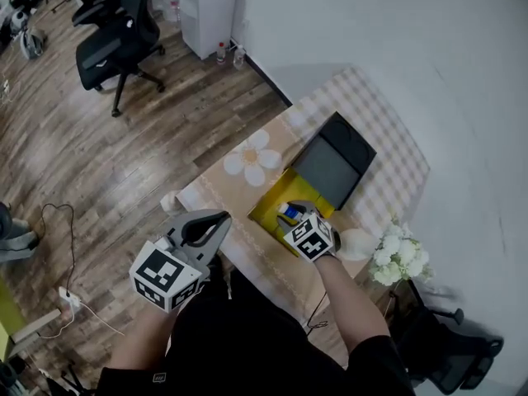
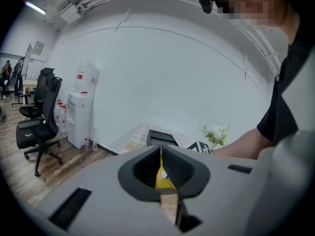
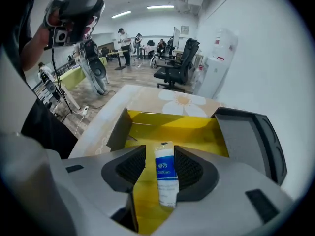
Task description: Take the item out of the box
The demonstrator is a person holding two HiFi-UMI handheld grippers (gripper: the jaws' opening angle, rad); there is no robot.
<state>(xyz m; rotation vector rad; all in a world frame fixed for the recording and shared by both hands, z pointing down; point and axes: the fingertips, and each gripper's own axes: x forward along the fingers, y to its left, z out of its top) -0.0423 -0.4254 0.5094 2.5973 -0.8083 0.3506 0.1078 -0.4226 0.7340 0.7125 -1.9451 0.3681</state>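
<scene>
Head view: right gripper [image 1: 290, 214] dips into the yellow box [image 1: 266, 211], at 8 o'clock of its dark lid [image 1: 334, 167], likely to grasp the tube [image 1: 286, 209]. Left gripper [image 1: 221, 219] hangs off the table [image 1: 388, 159] at 8 o'clock, over wood floor [image 1: 99, 155]. Left gripper view: jaws together, empty, and a dispenser [image 2: 81, 114] stands by the white wall. Right gripper view: the tube lies in the box between wide jaws, seemingly ungripped.
</scene>
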